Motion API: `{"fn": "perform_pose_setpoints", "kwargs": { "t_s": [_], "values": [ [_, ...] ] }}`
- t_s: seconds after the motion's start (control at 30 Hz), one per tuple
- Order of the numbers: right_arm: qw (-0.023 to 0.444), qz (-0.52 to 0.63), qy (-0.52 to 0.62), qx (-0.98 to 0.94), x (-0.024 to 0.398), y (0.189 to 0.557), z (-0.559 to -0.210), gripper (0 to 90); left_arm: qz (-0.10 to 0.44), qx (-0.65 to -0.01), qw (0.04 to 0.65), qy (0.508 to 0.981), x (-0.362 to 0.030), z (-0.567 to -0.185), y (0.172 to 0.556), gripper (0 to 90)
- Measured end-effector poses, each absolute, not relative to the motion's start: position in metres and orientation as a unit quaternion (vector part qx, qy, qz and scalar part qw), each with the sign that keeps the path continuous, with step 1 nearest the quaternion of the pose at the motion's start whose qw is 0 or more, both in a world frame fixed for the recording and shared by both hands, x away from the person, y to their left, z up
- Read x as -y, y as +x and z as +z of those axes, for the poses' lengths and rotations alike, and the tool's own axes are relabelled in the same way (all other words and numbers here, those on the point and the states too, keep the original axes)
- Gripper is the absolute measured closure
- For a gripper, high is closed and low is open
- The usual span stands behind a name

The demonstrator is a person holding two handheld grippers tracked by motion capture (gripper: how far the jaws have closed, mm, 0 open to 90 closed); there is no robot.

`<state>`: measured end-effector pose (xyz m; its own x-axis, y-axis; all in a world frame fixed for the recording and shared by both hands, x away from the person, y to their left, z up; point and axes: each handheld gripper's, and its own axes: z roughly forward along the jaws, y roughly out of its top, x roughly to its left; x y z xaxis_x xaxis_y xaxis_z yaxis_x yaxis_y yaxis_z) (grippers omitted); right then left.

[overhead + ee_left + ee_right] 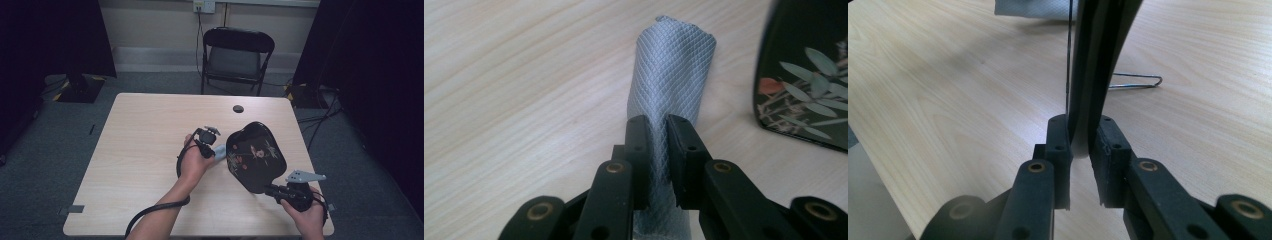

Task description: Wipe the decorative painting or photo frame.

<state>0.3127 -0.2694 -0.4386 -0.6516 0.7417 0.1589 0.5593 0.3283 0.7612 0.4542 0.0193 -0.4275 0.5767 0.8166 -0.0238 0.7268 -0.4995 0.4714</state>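
Note:
A black lacquered tray (255, 157) painted with leaves and flowers is held tilted up off the wooden table (145, 145). My right gripper (270, 189) is shut on its near rim. In the right gripper view the tray (1093, 60) is edge-on between the pads of that gripper (1083, 127). My left gripper (213, 148) is shut on a grey cloth (220, 152) just left of the tray. In the left gripper view the diamond-patterned cloth (671, 70) hangs past the closed gripper (657, 125) onto the table, with the tray's painted face (809, 75) to the right.
A thin metal wire loop (1135, 82) lies on the table behind the tray. A round dark cable hole (238, 108) sits near the table's far edge. A black folding chair (237, 55) stands beyond the table. The left gripper's cable (150, 212) trails off the near edge.

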Motion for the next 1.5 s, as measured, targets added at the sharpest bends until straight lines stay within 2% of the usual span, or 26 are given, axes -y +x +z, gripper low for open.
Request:
{"fn": "perform_pose_setpoints", "kwargs": {
  "t_s": [0.43,0.7,1.13,1.4,1.5],
  "values": [
    [0.112,0.416,0.404,-0.807,0.267,0.313,-0.439,79.0,0.063,-0.429,0.246,0.867,-0.01,-0.441,0.435,80.4],
    [0.112,0.415,0.405,-0.807,0.267,0.313,-0.439,79.0,0.049,-0.432,0.273,0.858,-0.013,-0.434,0.433,80.8],
    [0.111,0.416,0.405,-0.807,0.267,0.313,-0.439,79.0,0.074,-0.444,0.328,0.831,-0.03,-0.395,0.438,80.9],
    [0.119,0.414,0.404,-0.807,0.267,0.313,-0.439,78.3,0.089,-0.458,0.317,0.826,-0.045,-0.398,0.435,80.7],
    [0.121,0.411,0.403,-0.809,0.267,0.312,-0.439,74.5,0.094,-0.463,0.313,0.824,-0.053,-0.402,0.435,80.7]
  ]
}}
